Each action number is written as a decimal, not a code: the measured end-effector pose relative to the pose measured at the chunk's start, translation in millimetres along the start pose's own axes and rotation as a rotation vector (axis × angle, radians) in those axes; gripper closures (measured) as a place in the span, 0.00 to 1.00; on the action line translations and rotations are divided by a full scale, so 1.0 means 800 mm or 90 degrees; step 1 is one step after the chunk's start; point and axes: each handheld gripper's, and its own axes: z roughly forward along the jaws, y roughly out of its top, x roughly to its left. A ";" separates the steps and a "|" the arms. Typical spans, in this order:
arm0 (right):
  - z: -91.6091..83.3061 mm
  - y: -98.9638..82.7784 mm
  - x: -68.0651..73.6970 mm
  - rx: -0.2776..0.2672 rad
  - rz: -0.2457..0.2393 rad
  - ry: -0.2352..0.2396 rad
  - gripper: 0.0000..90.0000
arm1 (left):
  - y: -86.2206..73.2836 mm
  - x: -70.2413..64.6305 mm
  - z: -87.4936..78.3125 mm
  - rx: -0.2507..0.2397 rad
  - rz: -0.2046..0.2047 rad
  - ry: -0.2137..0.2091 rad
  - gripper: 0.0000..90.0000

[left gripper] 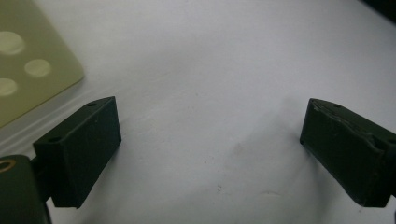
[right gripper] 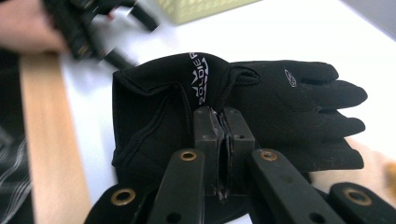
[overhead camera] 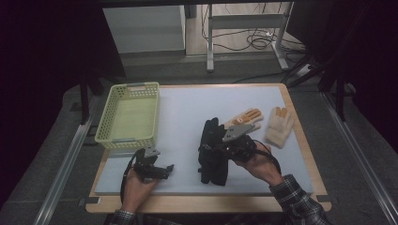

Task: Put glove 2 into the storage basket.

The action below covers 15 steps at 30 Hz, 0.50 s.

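Black glove [right gripper: 243,100] sat pinched in the right tool [right gripper: 224,140], whose jaws had closed on a thin fold near the cuff, at lower middle of the high view over the bench [overhead camera: 187,108]. So small a bite could have slipped, dropping the glove short of the basket [overhead camera: 127,117] at upper left. Left tool [left gripper: 210,149] stood wide, holding nothing, and might have blocked the path.

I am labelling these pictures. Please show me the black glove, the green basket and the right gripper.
black glove [right gripper: 280,100], right gripper view, on its back
green basket [overhead camera: 104,123], high view, on its left wall
right gripper [right gripper: 223,126], right gripper view, between its closed fingertips
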 end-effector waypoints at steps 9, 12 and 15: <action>0.018 -0.028 0.018 0.073 -0.015 -0.003 0.95 | 0.000 0.000 0.000 -0.001 -0.001 0.000 0.06; 0.032 -0.042 0.021 0.089 -0.010 0.004 0.93 | 0.000 0.000 0.000 -0.001 0.001 0.001 0.06; 0.040 -0.051 0.021 0.083 0.010 0.008 0.88 | 0.000 0.000 0.000 -0.001 0.001 0.001 0.06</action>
